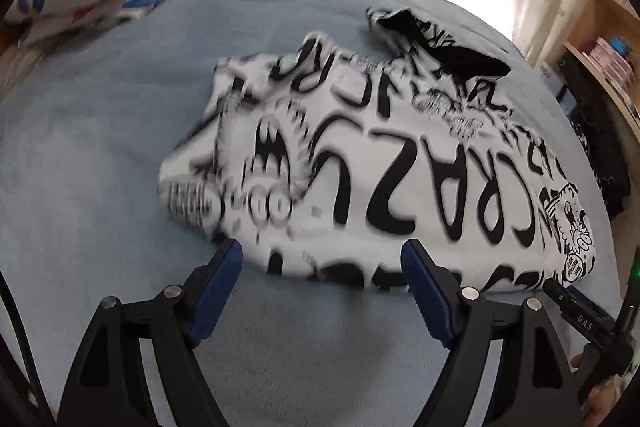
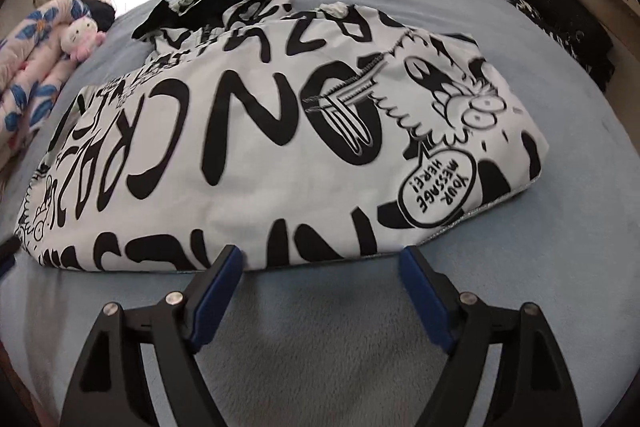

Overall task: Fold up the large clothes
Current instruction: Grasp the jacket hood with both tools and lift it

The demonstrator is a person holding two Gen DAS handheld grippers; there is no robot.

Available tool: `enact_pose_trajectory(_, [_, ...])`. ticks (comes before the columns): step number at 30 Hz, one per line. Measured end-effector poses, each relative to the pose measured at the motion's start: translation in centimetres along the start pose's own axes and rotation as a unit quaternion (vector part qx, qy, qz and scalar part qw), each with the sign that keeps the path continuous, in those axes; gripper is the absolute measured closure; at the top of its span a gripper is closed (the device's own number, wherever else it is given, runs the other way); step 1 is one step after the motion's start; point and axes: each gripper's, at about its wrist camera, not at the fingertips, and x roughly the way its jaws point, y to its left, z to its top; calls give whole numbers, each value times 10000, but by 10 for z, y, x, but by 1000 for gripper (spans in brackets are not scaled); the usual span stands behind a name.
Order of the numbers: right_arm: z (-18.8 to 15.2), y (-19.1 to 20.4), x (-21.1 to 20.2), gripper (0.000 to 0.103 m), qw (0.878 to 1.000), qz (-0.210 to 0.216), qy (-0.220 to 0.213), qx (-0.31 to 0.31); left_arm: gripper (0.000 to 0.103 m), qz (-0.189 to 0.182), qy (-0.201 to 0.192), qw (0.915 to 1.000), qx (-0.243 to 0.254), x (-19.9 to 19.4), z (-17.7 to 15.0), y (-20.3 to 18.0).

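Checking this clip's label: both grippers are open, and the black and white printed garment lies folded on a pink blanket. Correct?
Not quite. The blanket under the printed garment is light blue, not pink, as both wrist views show. The rest holds: the left gripper and right gripper are open with nothing between their jaws, and the garment lies folded.

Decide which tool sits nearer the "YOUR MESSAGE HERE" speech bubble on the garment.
Right. The right tool hangs open just before the speech bubble; the left tool stands open farther along the hem.
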Motion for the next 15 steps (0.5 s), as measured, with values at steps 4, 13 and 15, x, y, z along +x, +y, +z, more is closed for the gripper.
enact_pose_trajectory(4, [38, 14, -19, 43, 9989, 190, -254, -341, 23, -105, -89, 9992, 377, -2, 52, -17])
enact_pose_trajectory(13, [218, 52, -11, 59, 9912, 463, -892, -859, 24, -186, -632, 9877, 1417, 52, 233, -100])
enact_pose_trajectory(15, [255, 61, 7, 66, 9915, 471, -858, -861, 25, -277, -560, 9879, 1417, 77, 272, -116])
